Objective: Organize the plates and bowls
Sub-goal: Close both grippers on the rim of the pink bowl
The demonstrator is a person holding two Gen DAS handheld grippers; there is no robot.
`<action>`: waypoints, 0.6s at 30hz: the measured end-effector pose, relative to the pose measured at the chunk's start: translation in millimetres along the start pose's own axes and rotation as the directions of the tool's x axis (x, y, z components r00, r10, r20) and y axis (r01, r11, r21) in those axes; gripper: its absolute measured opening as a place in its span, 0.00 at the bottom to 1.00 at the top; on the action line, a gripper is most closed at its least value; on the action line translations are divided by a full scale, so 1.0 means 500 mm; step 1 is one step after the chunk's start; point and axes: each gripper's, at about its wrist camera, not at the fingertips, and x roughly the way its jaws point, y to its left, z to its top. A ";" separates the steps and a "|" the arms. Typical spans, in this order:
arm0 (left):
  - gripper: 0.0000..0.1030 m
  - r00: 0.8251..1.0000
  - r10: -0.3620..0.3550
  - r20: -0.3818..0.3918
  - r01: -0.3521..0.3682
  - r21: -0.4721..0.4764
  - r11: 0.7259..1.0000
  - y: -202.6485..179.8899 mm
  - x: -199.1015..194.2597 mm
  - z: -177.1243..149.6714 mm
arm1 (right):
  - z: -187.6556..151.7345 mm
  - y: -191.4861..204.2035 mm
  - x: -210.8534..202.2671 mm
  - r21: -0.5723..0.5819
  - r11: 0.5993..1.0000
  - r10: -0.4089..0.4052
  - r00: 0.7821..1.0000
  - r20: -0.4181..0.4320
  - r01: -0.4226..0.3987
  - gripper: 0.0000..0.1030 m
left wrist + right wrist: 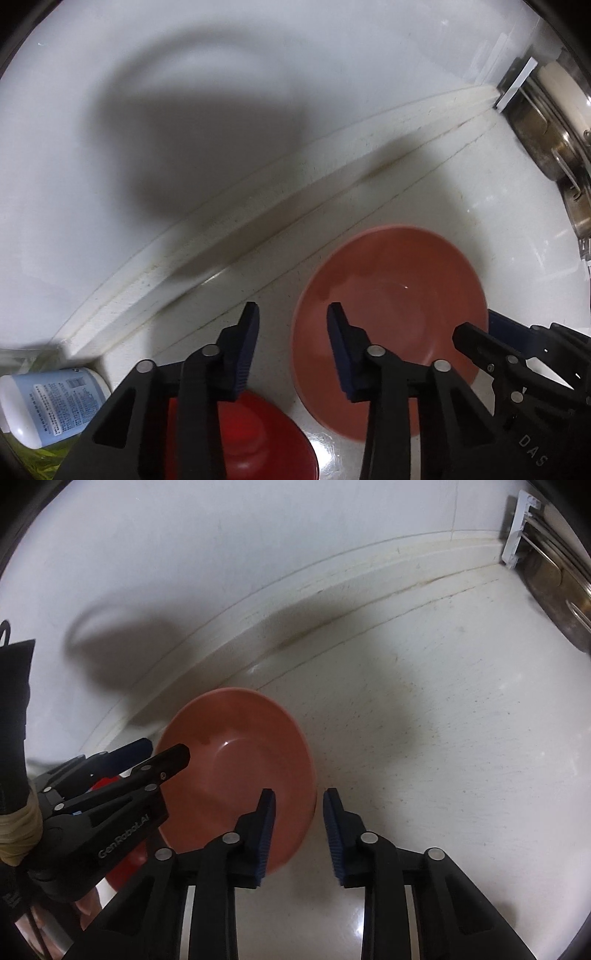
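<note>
We see the pink bowl [391,325] on the counter [443,738], red dish [258,439] at its 8 o'clock. Left claw [291,347] and right claw [300,834] straddle opposite rims, narrowed, gripping nothing yet. Likely rigid, glossy, slippery; pinch the rim.

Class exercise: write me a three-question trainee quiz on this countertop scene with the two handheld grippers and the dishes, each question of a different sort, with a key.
1. True or false: the pink bowl stands upright on the white counter.
2. Multiple choice: which part of the pink bowl lies between the fingers of the left gripper? A its left rim; B its centre; C nothing at all.
3. Fill in: the dish under the left gripper, beside the pink bowl, is coloured ____ (red dish).

Key: 1 true; 2 A; 3 red. The right gripper straddles the bowl's opposite rim.
</note>
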 end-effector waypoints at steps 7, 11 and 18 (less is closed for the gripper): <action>0.13 1.000 0.008 -0.017 -0.008 -0.018 1.000 -0.002 0.021 0.001 | -0.010 0.006 0.026 -0.015 1.000 0.007 1.000 -0.026 -0.007 0.11; 0.10 1.000 -0.014 -0.009 0.014 -0.042 0.999 0.008 0.004 -0.009 | -0.005 -0.007 0.028 -0.015 1.000 0.001 1.000 -0.017 -0.001 0.10; 0.10 0.999 -0.027 0.019 0.028 -0.068 0.997 -0.009 -0.049 -0.037 | -0.005 -0.021 -0.001 -0.022 1.000 0.011 1.000 0.003 -0.011 0.09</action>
